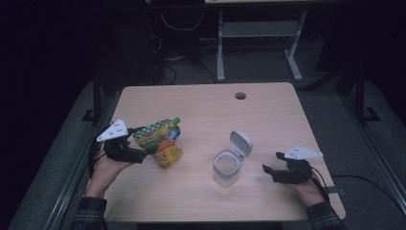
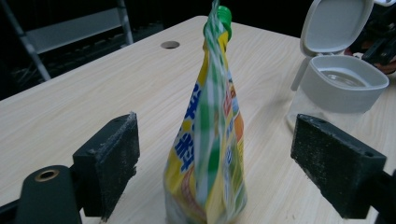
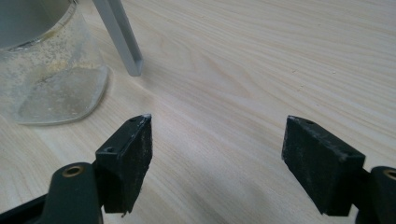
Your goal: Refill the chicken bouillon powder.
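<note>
pouch (image 1: 159, 142): between left gripper (image 1: 139, 145) jaws, pads apart from it
jar (image 1: 226, 167): left of right gripper (image 1: 271, 168), near

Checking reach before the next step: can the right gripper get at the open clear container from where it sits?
Probably yes. The right gripper stands open beside the clear container, with bare table between them. The hinged lid tilts up at the far side, clear of that approach.

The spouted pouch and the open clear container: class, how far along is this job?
Done: the clear container stands with its lid flipped open. In hand: the spouted pouch sits between the left gripper's pads, which don't yet press it. The right gripper waits open. Left, probably: grip the pouch and take it to the container.
</note>
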A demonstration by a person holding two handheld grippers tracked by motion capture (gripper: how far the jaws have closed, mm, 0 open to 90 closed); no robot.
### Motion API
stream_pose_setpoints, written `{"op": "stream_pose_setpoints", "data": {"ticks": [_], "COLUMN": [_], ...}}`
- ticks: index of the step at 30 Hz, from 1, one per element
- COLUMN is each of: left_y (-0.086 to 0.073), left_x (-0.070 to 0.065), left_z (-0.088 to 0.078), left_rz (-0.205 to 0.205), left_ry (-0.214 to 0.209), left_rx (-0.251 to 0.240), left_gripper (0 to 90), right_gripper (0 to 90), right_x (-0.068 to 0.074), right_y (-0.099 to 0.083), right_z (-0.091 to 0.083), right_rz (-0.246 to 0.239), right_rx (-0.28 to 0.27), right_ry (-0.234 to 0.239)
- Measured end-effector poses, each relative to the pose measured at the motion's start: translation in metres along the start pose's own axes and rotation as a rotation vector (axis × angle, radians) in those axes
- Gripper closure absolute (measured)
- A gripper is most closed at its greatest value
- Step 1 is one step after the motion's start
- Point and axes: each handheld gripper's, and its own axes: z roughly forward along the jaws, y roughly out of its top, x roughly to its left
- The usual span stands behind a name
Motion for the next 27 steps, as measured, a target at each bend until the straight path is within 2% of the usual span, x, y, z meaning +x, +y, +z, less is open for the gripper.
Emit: {"op": "stream_pose_setpoints", "data": {"ticks": [2,4,9,18,25,27], "left_y": [0.002,0.003,-0.004,-0.010,-0.011,-0.011], "left_x": [0.001,0.001,0.002,0.005,0.006,0.005], "left_z": [0.003,0.004,0.002,-0.006,-0.008,-0.008], "left_rz": [-0.010,-0.003,-0.020,-0.018,-0.006,-0.003], "left_ry": [-0.006,-0.017,-0.027,-0.035,-0.056,-0.058], "left_rx": [-0.007,-0.004,-0.002,-0.019,-0.031,-0.031], "left_gripper": [16.5,19.4,26.0,54.8,73.0,74.9], "right_gripper": [23.9,23.9,24.0,24.1,24.2,24.2], "right_x": [0.000,0.000,0.000,0.001,0.002,0.002], "right_y": [0.000,0.000,-0.001,0.000,0.000,0.000], "right_z": [0.000,0.000,0.000,0.002,0.002,0.002], "right_rz": [0.001,-0.001,0.002,-0.016,-0.017,-0.020], "right_rx": [0.003,0.001,0.007,0.018,0.022,0.023], "right_ry": [-0.003,-0.003,0.001,0.000,-0.001,-0.002]}}
